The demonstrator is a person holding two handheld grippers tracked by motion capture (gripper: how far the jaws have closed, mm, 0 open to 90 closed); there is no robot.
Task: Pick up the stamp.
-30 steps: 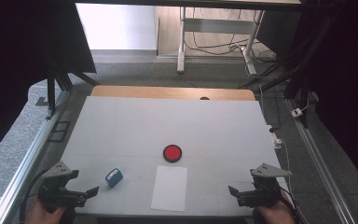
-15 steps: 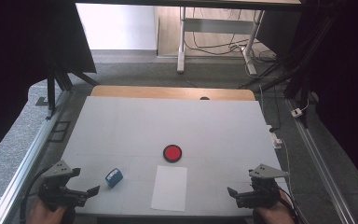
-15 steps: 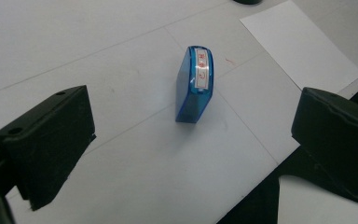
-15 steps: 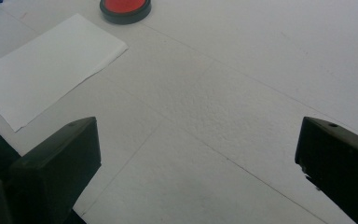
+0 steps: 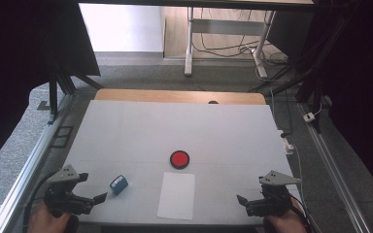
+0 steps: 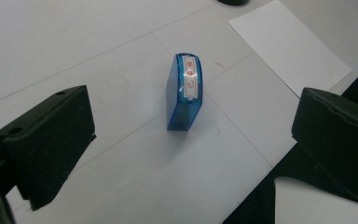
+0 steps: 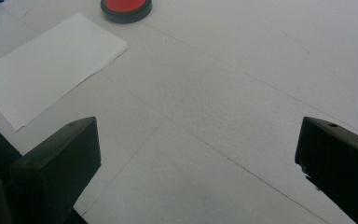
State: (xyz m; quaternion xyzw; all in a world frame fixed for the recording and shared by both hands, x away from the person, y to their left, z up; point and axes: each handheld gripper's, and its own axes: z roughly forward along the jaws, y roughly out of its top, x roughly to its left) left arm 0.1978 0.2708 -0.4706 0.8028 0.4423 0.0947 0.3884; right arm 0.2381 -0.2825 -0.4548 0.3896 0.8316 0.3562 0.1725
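A small blue stamp (image 5: 119,184) with a white label lies on its side on the white table, left of a white paper sheet (image 5: 177,195). Behind the sheet sits a round red ink pad (image 5: 179,158) in a black rim. My left gripper (image 5: 97,200) is held open at the front left, just short of the stamp (image 6: 185,91), which lies ahead between its jaws. At the front right my right gripper (image 5: 243,203) is open with nothing between its jaws. Its view takes in the sheet (image 7: 46,67) and the pad (image 7: 126,8).
The white table cover (image 5: 175,131) ends at a wooden strip (image 5: 175,96) at the far edge. Metal rails run along both sides. A desk frame with cables stands on the floor beyond. A power strip (image 5: 287,143) hangs at the right edge.
Both grippers have stayed almost where they were, with only a slight shift of the hands. The stamp, sheet and pad have not moved.
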